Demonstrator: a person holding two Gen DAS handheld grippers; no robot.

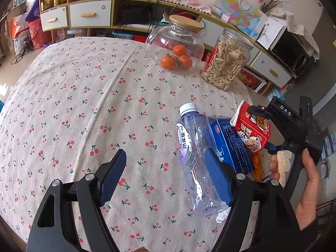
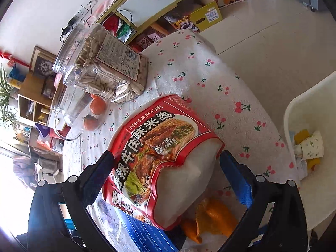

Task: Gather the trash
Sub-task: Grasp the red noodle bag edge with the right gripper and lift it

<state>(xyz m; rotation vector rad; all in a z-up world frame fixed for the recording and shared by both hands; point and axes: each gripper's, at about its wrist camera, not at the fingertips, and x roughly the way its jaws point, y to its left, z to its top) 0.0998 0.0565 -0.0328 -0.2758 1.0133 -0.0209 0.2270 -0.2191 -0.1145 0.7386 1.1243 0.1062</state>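
Only the right wrist view shows the white bin [image 2: 310, 113] beside the bench [image 2: 210, 79], right of the noodle cup [image 2: 159, 157] that the right claw [image 2: 168, 174] holds. Only the left view shows the plastic bottle [image 1: 195, 157] left of that cup, against the wide left claw [image 1: 166, 176].
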